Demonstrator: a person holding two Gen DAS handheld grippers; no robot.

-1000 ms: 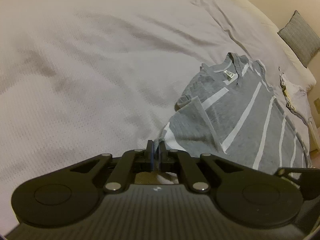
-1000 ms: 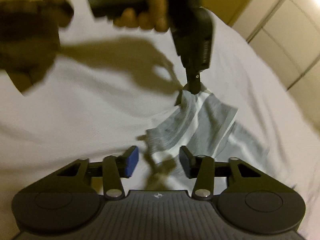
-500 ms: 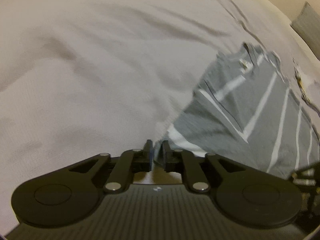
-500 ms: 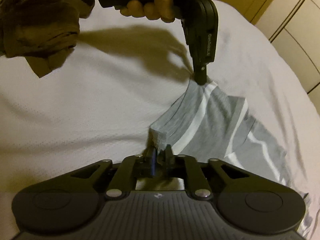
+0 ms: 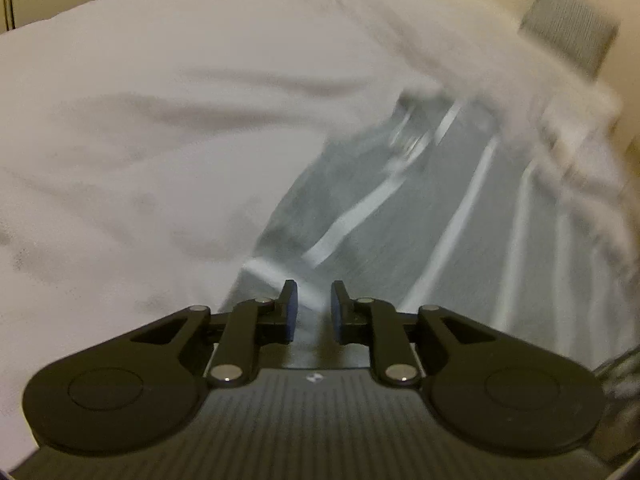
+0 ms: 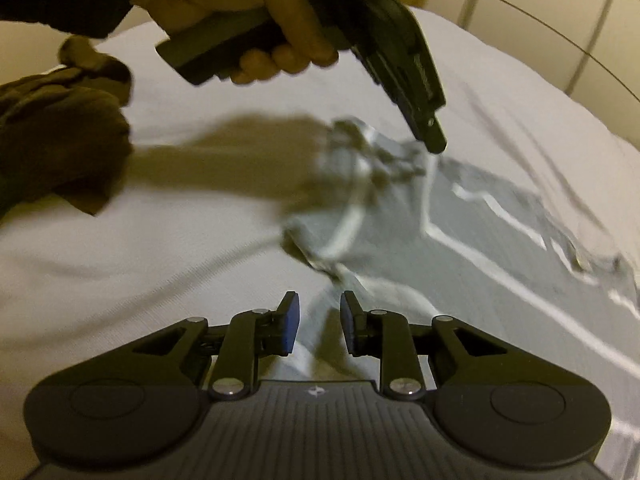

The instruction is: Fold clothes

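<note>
A grey shirt with white stripes (image 5: 432, 216) lies on the white bed sheet (image 5: 160, 128), blurred by motion. My left gripper (image 5: 314, 300) is open and empty, just above the shirt's near edge. In the right wrist view the same shirt (image 6: 460, 248) lies spread to the right, with a rumpled part at its far left. My right gripper (image 6: 319, 312) is open and empty over the shirt's near edge. The left gripper (image 6: 434, 142), held in a hand, hovers above the shirt's far edge.
A brown garment (image 6: 56, 144) lies bunched on the sheet (image 6: 120, 264) at the left. A grey pillow (image 5: 572, 32) stands at the far right by the wall. Cupboard doors (image 6: 560, 12) stand beyond the bed.
Both grippers were shut on the shirt's edge half a second ago and have opened. The shirt has dropped onto the sheet. The left gripper has lifted off it.
</note>
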